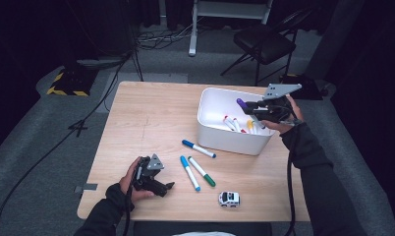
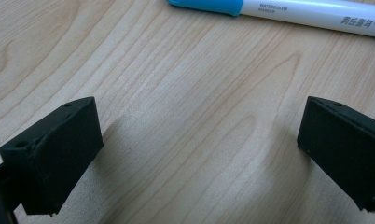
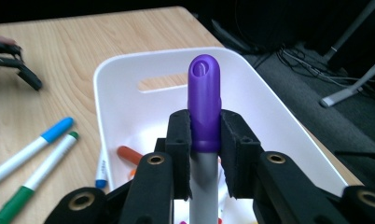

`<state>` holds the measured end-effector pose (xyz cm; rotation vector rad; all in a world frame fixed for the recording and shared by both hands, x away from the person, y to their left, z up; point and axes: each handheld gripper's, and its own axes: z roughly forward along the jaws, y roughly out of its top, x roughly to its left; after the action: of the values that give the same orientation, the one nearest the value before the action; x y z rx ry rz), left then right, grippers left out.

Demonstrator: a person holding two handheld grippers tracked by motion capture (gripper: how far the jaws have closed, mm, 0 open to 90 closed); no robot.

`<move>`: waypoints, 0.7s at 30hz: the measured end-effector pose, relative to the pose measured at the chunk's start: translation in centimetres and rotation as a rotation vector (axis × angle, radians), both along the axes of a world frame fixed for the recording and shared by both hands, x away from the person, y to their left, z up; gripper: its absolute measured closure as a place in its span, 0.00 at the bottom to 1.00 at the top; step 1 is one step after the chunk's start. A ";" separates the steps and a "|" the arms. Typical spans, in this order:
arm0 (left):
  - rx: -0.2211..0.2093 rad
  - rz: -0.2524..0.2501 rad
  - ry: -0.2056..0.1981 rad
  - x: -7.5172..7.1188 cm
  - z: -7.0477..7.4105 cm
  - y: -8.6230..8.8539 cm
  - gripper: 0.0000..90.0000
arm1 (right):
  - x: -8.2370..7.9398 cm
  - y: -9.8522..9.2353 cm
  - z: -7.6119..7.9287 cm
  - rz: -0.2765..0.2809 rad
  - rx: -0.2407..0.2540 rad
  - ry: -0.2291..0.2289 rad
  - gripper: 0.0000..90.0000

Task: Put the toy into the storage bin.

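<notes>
My right gripper hovers over the white bin, shut on a purple-capped marker. In the right gripper view the marker stands between the two pads of the right gripper, cap outward, above the bin. Several markers lie inside the bin. My left gripper rests low on the table near its front left, open. In the left gripper view the left gripper has its jaws wide apart over bare wood, with a light-blue-capped marker lying just beyond them.
On the table in front of the bin lie a dark-blue marker, a light-blue marker and a green marker. A small white toy car sits near the front edge. A folding chair stands behind the table.
</notes>
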<state>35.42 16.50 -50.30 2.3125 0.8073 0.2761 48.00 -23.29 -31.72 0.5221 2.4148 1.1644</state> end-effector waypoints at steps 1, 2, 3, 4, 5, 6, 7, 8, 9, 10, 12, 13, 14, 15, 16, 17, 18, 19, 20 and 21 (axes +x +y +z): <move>0.000 0.001 0.000 0.0 0.0 0.0 0.00 | 0.2 0.2 -0.1 0.003 -0.011 0.006 0.83; 0.000 0.000 0.000 0.0 0.0 0.0 0.00 | 0.3 0.4 -0.3 0.002 -0.029 0.014 0.83; 0.000 0.001 0.000 0.0 0.0 0.0 0.00 | 0.5 0.6 -0.5 0.003 -0.053 0.022 0.83; 0.000 0.000 0.000 0.0 0.0 0.0 0.00 | 0.6 0.7 -0.7 0.003 -0.078 0.032 0.83; 0.000 0.002 -0.002 0.0 0.0 0.0 0.00 | 0.7 0.8 -1.0 0.006 -0.098 0.042 0.83; -0.001 0.003 -0.001 0.0 0.0 0.0 0.00 | 0.8 0.8 -1.3 0.002 -0.115 0.055 0.83; 0.000 0.002 -0.001 0.0 0.0 0.0 0.00 | 1.0 0.8 -1.6 -0.004 -0.134 0.063 0.83; 0.000 0.002 -0.001 0.0 0.0 0.0 0.00 | 1.0 0.8 -1.9 -0.008 -0.145 0.079 0.83; 0.000 0.002 -0.001 0.0 0.0 0.0 0.00 | 1.2 0.8 -2.3 0.000 -0.153 0.084 0.83; 0.000 0.002 -0.001 0.0 0.0 0.0 0.00 | 1.3 0.7 -2.6 -0.004 -0.164 0.094 0.83; 0.000 0.002 -0.001 0.0 0.0 0.0 0.00 | 1.5 0.7 -3.1 -0.010 -0.188 0.123 0.83; 0.000 0.002 -0.001 0.0 0.0 0.0 0.00 | 1.6 0.7 -3.3 -0.010 -0.209 0.127 0.83; 0.000 0.002 -0.001 0.0 0.0 0.0 0.00 | 1.6 0.7 -3.4 -0.014 -0.210 0.136 0.83; 0.000 0.001 -0.001 0.0 0.0 0.0 0.00 | 1.7 0.6 -3.6 -0.013 -0.212 0.139 0.83; 0.000 0.001 -0.001 0.0 0.0 0.0 0.00 | 1.7 0.5 -3.7 -0.010 -0.219 0.139 0.83; 0.000 0.002 -0.001 0.0 0.0 0.0 0.00 | 1.7 0.4 -3.8 -0.019 -0.217 0.150 0.83; 0.000 0.002 -0.001 0.0 0.0 0.0 0.00 | 1.7 0.3 -4.0 -0.022 -0.221 0.144 0.83; 0.000 0.002 -0.001 0.0 0.0 0.0 0.00 | 1.6 0.2 -4.1 -0.030 -0.211 0.158 0.83; 0.000 0.001 -0.001 0.0 0.0 0.0 0.00 | 1.7 0.1 -4.3 -0.026 -0.205 0.161 0.83; 0.000 0.002 -0.001 0.0 0.0 0.0 0.00 | 1.6 0.1 -4.4 -0.034 -0.205 0.163 0.83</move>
<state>35.40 16.51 -50.30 2.3117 0.8086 0.2786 49.61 -23.18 -36.08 0.6099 2.6150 0.8779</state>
